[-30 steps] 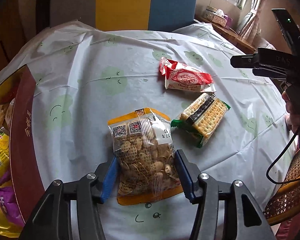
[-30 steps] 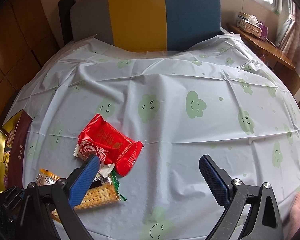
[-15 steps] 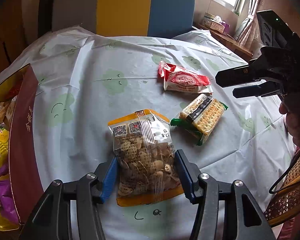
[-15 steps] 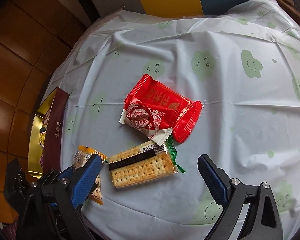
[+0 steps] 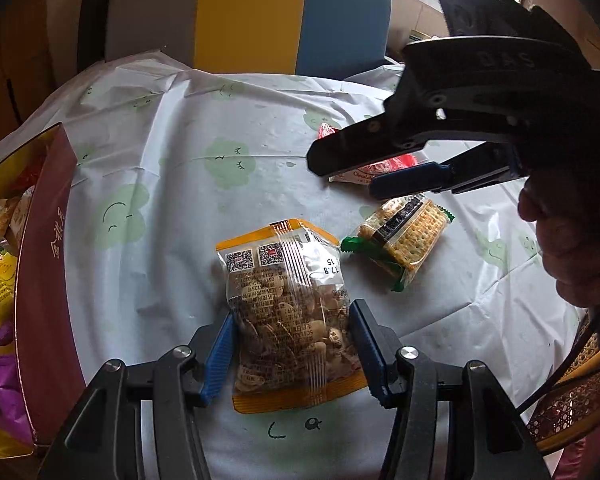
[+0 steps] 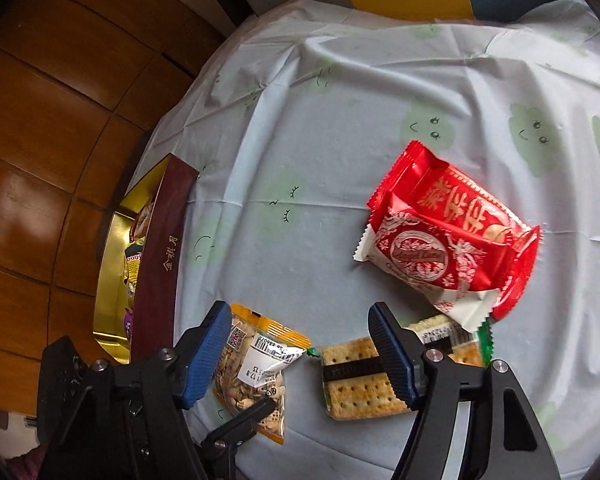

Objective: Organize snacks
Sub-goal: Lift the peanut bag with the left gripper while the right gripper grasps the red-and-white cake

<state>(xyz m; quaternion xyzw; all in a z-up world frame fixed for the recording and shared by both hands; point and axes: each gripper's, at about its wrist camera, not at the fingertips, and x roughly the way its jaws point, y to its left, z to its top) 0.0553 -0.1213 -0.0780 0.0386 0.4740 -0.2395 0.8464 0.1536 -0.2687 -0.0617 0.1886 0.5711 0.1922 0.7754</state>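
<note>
A clear, orange-edged seed packet (image 5: 288,300) lies on the tablecloth, pinched at its sides by the blue pads of my left gripper (image 5: 292,344). To its right lies a green-ended cracker packet (image 5: 404,236). My right gripper (image 5: 344,176) hovers above the crackers, half hiding a red-and-white packet (image 5: 364,172). In the right wrist view the right gripper (image 6: 298,312) points steeply down. Its jaws are closing, with the seed packet's top (image 6: 256,364) and the cracker packet's left end (image 6: 356,380) below the gap and neither pad touching. The red-and-white packet (image 6: 424,264) lies on a red packet (image 6: 460,200).
A maroon, gold-lined box (image 5: 44,260) with several snacks stands at the table's left edge. A grey, yellow and blue chair back (image 5: 252,16) rises behind the table. A person's hand (image 5: 560,232) holds the right gripper. A wicker seat (image 5: 572,400) is at lower right.
The right gripper has swung left and down over the crackers, tipped steeply downward, and its jaws have narrowed. The left gripper and seed packet have stayed put.
</note>
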